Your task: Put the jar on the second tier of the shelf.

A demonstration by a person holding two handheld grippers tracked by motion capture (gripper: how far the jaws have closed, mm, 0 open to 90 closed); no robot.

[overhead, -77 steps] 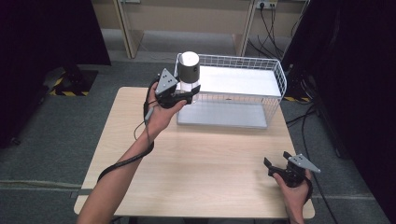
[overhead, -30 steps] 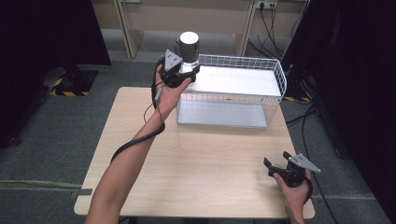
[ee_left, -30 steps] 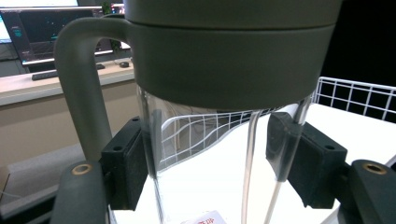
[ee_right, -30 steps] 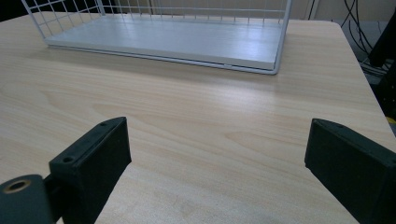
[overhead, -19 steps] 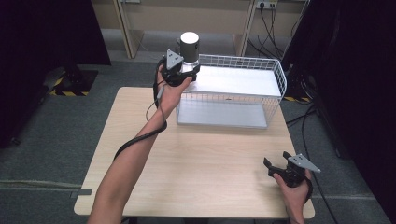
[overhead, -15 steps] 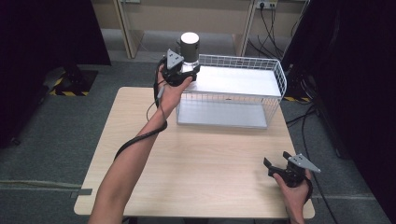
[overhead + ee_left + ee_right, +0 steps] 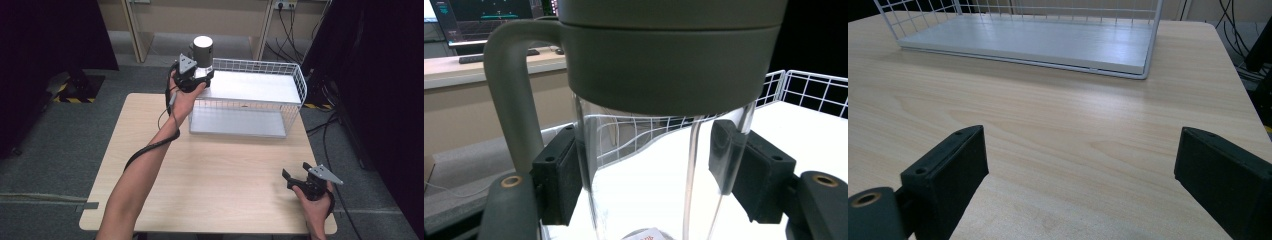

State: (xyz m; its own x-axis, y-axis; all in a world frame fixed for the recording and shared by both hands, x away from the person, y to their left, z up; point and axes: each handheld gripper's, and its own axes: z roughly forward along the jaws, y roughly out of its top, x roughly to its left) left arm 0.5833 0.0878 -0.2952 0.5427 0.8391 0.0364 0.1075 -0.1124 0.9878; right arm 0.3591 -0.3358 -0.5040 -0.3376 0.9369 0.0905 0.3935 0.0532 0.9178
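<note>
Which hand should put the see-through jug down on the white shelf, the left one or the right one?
Probably the left. The left gripper already clamps the jug right over the wire shelf. The right gripper is open, down near the table's front edge.

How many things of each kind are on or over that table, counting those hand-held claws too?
Black two-jaw claws: 2, left claw and right claw
Clear plastic jug with grey lid and handle: 1
White wire basket rack: 1
Light wooden table: 1
Total: 5
</note>
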